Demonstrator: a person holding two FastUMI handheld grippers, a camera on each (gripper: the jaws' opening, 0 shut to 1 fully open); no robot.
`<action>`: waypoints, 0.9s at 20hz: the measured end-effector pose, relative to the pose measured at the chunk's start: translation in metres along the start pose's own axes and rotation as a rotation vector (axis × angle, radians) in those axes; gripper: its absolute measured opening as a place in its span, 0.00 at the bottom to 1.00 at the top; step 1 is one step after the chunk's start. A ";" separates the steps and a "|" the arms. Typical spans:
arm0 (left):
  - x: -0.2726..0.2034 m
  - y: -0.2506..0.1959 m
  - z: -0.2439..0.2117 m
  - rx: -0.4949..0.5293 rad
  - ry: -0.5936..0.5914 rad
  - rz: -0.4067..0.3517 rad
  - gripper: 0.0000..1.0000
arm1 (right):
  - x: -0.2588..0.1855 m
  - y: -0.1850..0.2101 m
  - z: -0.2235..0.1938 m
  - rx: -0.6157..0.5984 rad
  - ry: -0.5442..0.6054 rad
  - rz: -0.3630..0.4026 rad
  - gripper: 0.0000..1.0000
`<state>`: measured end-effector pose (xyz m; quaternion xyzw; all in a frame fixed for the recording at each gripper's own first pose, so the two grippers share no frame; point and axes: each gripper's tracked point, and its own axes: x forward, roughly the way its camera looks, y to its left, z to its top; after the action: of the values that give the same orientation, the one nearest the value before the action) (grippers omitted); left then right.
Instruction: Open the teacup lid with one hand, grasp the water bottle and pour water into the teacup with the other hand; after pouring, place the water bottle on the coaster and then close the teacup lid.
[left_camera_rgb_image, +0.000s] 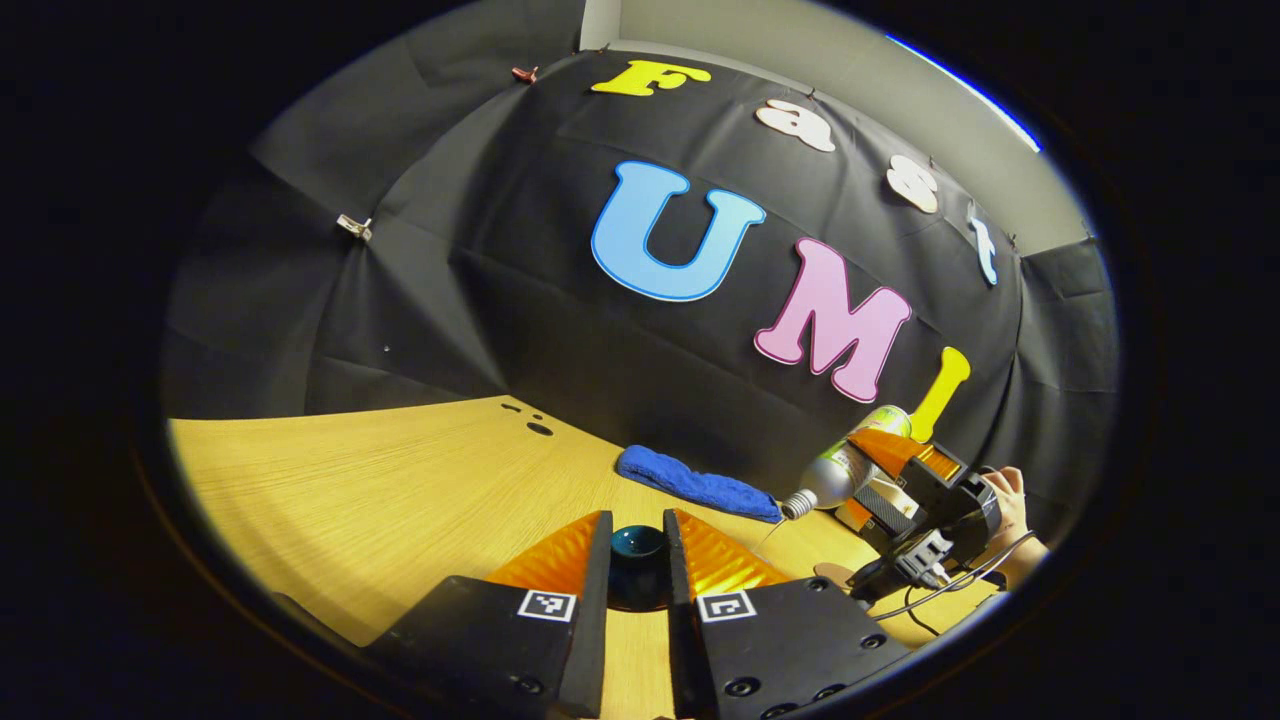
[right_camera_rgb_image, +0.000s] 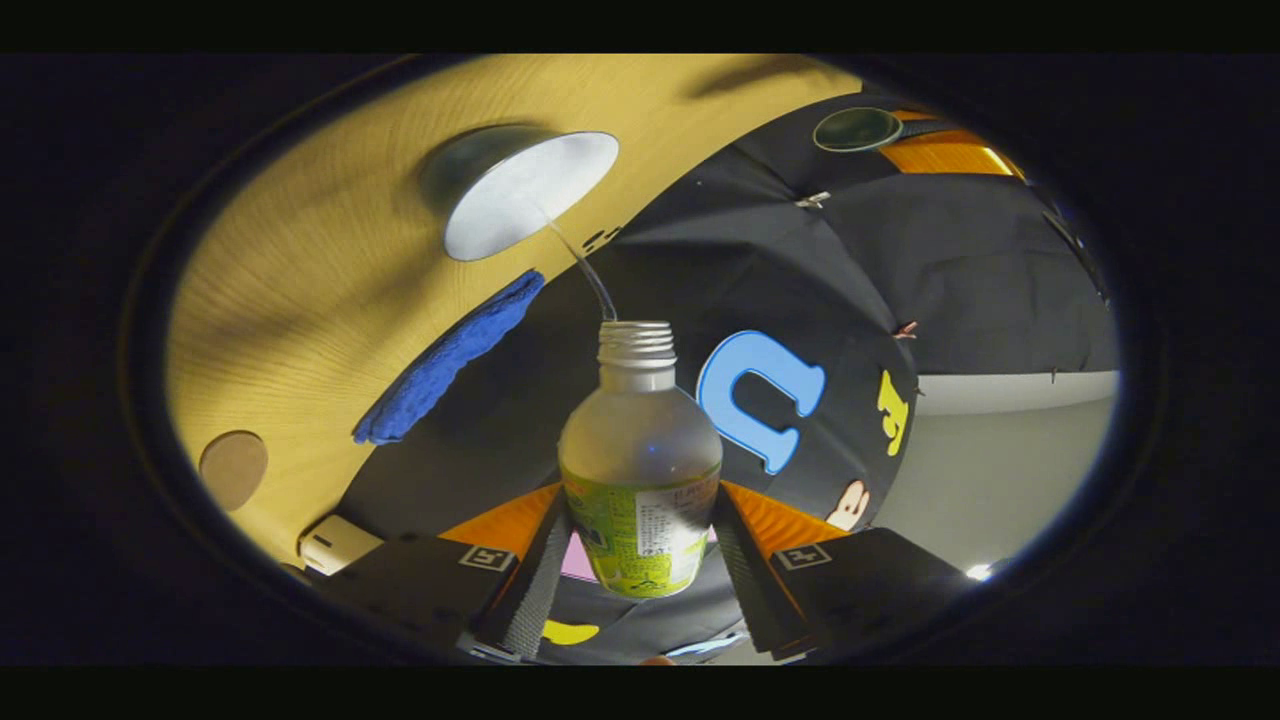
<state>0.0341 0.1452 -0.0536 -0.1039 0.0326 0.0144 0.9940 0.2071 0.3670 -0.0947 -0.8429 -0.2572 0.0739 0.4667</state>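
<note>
My left gripper (left_camera_rgb_image: 637, 525) is shut on the dark round teacup lid (left_camera_rgb_image: 638, 572), held up off the wooden table (left_camera_rgb_image: 380, 480). In the right gripper view that lid (right_camera_rgb_image: 857, 128) hangs at the top, away from the cup. My right gripper (right_camera_rgb_image: 640, 495) is shut on the water bottle (right_camera_rgb_image: 640, 450), which has no cap and a green label and is tipped toward the open teacup (right_camera_rgb_image: 530, 190). A thin stream of water runs from the bottle's mouth into the white inside of the cup. The round brown coaster (right_camera_rgb_image: 233, 468) lies bare on the table. In the left gripper view the tilted bottle (left_camera_rgb_image: 838, 470) pours at the right.
A folded blue cloth (left_camera_rgb_image: 695, 483) lies along the foot of the black wall, between cup and coaster in the right gripper view (right_camera_rgb_image: 450, 360). A small white box (right_camera_rgb_image: 335, 543) sits near the coaster. A person's hand (left_camera_rgb_image: 1010, 500) holds the right gripper. Small dark holes (left_camera_rgb_image: 538, 428) mark the table.
</note>
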 end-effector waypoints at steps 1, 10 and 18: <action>0.000 0.000 0.001 -0.001 -0.002 0.001 0.30 | 0.002 -0.003 0.002 -0.009 -0.012 -0.002 0.78; -0.001 -0.001 0.002 0.007 -0.006 0.002 0.30 | 0.003 0.007 -0.001 0.046 -0.007 0.039 0.78; -0.004 -0.001 0.004 0.042 -0.018 0.021 0.30 | -0.018 0.066 0.025 0.686 0.079 0.273 0.79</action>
<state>0.0302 0.1447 -0.0488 -0.0825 0.0250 0.0252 0.9960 0.2065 0.3477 -0.1652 -0.6663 -0.0847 0.1848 0.7175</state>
